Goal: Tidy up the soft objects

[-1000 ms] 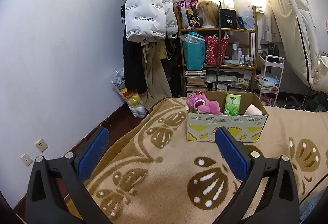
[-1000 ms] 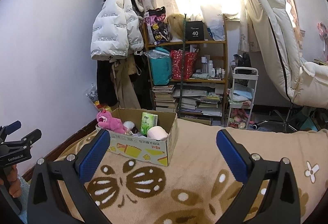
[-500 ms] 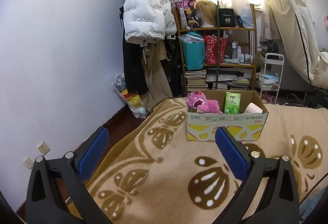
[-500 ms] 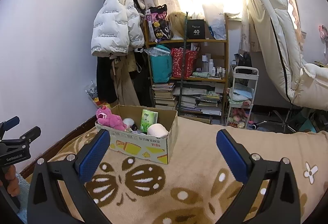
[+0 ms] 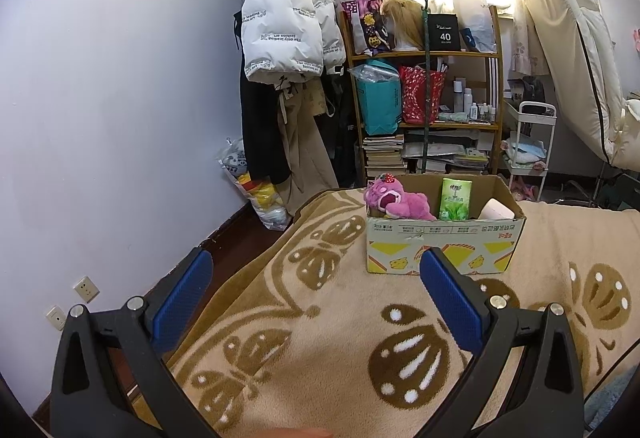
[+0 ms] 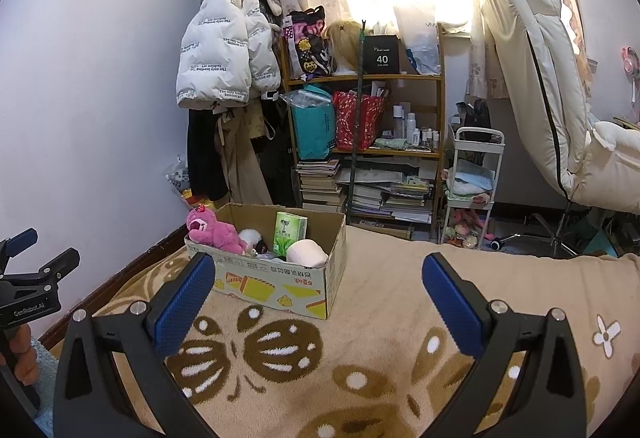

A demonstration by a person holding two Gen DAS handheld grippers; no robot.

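Observation:
A cardboard box (image 5: pixel 440 246) (image 6: pixel 276 288) stands on the beige patterned blanket (image 5: pixel 320 338) (image 6: pixel 380 318). Inside it lie a pink plush bear (image 5: pixel 394 199) (image 6: pixel 214 232), a green tissue pack (image 5: pixel 455 197) (image 6: pixel 290 230), a pale pink soft object (image 5: pixel 496 209) (image 6: pixel 307 253) and a small white fluffy item (image 6: pixel 250 236). My left gripper (image 5: pixel 316 292) hangs open over the blanket, short of the box, with nothing between its blue pads. My right gripper (image 6: pixel 320 294) is open too and holds nothing, with the box just beyond its left finger. The left gripper also shows at the left edge of the right wrist view (image 6: pixel 28 278), held by a hand.
A bookshelf (image 5: pixel 424 109) (image 6: pixel 368 141) stands behind the bed beside hanging coats (image 5: pixel 288 37) (image 6: pixel 228 61). A white trolley (image 5: pixel 528 149) (image 6: pixel 472 181) and a cream recliner chair (image 5: pixel 580 57) (image 6: pixel 552 85) fill the right. Wall and floor (image 5: pixel 224 238) lie left of the bed edge.
Both grippers have drifted slightly back and up, so the box sits a little lower and smaller in view. Both stay open and empty.

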